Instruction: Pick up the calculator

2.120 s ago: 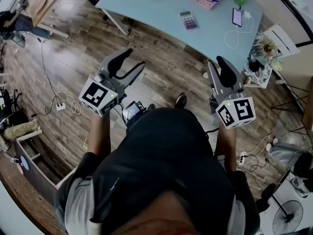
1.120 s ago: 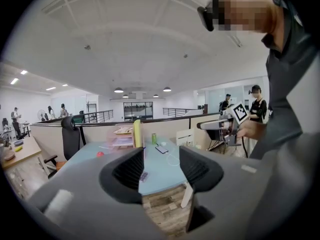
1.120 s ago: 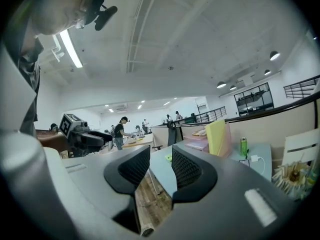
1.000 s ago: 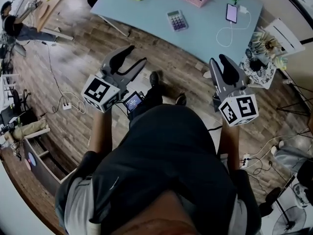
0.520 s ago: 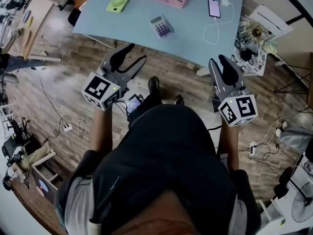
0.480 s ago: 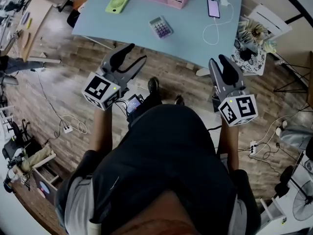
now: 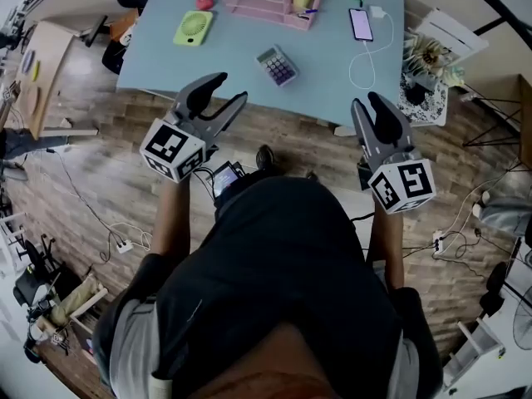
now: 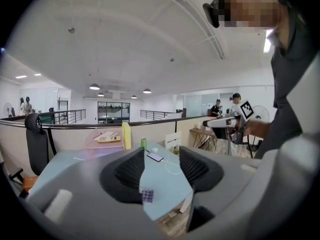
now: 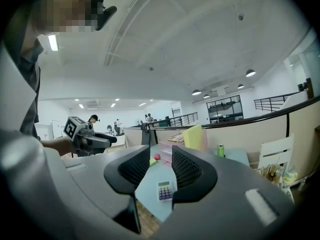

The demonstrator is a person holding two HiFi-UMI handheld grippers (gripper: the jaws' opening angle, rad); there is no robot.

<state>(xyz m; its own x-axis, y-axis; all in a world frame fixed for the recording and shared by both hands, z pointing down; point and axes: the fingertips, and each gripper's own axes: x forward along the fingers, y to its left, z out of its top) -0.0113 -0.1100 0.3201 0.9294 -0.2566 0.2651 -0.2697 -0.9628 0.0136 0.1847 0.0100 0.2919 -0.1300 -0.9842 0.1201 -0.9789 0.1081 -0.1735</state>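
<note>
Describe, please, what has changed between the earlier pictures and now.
The person has walked closer to the blue table, so the calculator now lies nearer the left gripper and the right gripper. Nothing was grasped or released. Both grippers stay open and empty, and the calculator keeps its place on the table.

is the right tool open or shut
Open: in the right gripper view the right tool has its jaws apart with nothing between them; the calculator lies well beyond.
</note>
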